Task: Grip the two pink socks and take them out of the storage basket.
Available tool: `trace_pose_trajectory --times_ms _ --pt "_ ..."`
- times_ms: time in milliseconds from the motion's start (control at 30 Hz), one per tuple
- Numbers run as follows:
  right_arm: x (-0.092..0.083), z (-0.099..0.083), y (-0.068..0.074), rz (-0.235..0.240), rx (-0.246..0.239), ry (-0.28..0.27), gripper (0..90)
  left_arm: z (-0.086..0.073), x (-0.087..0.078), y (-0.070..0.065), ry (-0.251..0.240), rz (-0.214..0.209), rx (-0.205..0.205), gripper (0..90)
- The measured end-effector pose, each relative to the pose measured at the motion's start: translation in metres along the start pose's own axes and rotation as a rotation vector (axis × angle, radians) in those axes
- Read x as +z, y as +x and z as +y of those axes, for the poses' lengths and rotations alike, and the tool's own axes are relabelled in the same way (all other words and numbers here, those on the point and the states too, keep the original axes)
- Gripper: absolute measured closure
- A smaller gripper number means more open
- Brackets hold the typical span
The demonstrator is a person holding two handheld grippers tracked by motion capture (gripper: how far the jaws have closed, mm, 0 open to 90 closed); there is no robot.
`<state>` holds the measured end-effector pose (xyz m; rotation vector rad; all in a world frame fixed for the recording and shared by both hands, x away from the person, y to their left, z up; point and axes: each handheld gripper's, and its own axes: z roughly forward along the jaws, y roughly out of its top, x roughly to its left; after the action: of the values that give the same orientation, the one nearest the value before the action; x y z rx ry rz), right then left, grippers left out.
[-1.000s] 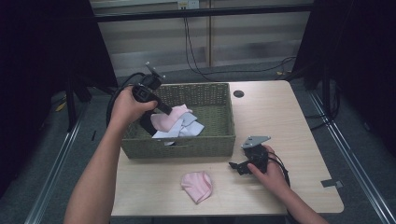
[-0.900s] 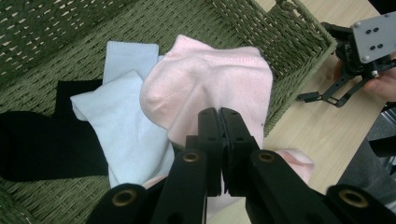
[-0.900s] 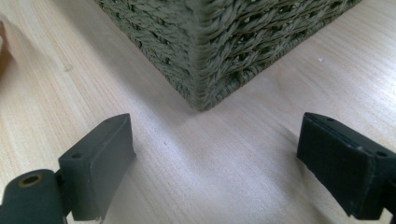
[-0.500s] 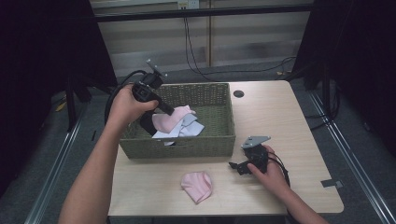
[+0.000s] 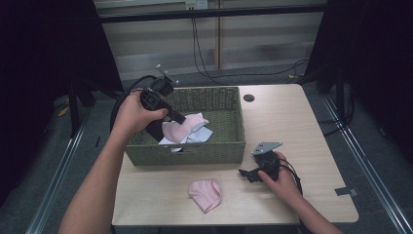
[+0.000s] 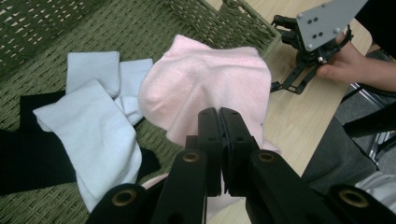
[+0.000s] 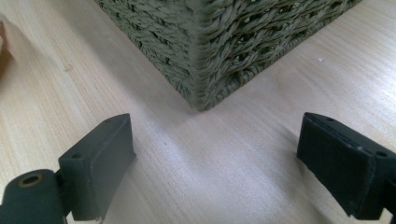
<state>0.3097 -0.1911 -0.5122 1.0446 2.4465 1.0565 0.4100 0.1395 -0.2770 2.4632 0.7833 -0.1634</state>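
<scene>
My left gripper hangs over the woven green basket, shut on a pink sock. In the left gripper view the jaws meet, and the pink sock is pinched at the tips of my left gripper, draping over the basket floor. A second pink sock lies on the table in front of the basket. My right gripper rests on the table to the basket's right, open. Between the wide-apart jaws of my right gripper, the basket corner faces me across bare wood.
White socks and a black sock lie inside the basket under the pink one. The wooden table has a round cable hole at the back. Dark floor and cables surround the table.
My left gripper has risen and shifted slightly with the pink sock in it. The right gripper has kept still.
</scene>
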Motion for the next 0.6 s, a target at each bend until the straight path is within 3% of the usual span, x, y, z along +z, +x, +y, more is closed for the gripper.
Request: trace_pose_trajectory --times_ms 600 --pt "0.000 0.000 0.000 -0.001 -0.002 0.001 10.2 -0.012 0.015 -0.019 -0.001 -0.051 0.045 87.7"
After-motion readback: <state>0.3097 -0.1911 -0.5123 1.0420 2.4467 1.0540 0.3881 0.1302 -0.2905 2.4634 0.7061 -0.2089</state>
